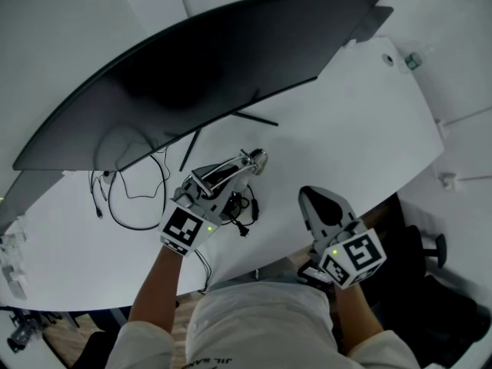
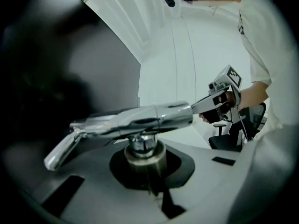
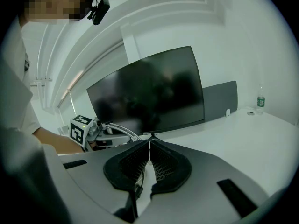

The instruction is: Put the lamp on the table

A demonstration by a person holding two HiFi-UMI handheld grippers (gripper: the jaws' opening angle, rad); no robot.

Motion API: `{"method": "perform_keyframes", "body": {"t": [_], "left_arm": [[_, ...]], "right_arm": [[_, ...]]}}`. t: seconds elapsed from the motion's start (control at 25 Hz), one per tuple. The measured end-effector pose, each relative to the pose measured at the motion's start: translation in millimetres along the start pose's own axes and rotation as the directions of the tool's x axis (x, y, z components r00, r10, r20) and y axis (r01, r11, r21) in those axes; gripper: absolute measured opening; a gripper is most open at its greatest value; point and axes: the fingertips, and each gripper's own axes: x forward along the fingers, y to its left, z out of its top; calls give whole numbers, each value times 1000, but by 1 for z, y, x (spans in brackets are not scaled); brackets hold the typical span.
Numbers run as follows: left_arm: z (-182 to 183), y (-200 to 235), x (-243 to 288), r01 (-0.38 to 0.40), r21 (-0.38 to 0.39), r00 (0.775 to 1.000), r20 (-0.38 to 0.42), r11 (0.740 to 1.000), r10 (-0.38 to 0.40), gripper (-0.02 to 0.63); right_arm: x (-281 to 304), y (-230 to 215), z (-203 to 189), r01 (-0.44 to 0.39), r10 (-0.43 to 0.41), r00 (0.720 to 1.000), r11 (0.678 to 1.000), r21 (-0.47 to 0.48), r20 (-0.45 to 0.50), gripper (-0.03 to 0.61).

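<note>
The lamp point(image 1: 240, 164) is a chrome metal piece with a tubular arm point(image 2: 140, 120) and a round joint under it. My left gripper point(image 1: 211, 180) is shut on the lamp's stem, and the arm lies crosswise above the jaws point(image 2: 144, 158). It hangs just above the white table point(image 1: 346, 129), in front of the monitor stand. My right gripper point(image 1: 320, 203) is shut with nothing between its pads point(image 3: 140, 160), a little to the right near the table's front edge. In the right gripper view, the left gripper point(image 3: 84, 129) shows at left with the lamp's tubes point(image 3: 122, 130).
A large curved dark monitor point(image 1: 200, 68) stands across the back of the table on thin black legs. Loose black cables point(image 1: 134, 194) lie left of the left gripper. A small bottle point(image 1: 412, 61) stands at the far right corner. An office chair point(image 1: 423, 248) sits to the right.
</note>
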Motion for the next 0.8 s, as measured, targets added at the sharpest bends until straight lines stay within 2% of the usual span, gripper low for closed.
{"method": "perform_keyframes", "body": {"t": [0.28,0.8], "left_arm": [[-1,1,1,0,-8,1000,2,1000,0,2],[-1,-14,-3,14,59,1000,6,998,-14,3]], "right_arm": [[3,-4,1,-1,1,1000,1000,5,-6,32],[4,4,5,-13,13,1000,1000,3,2,32]]}}
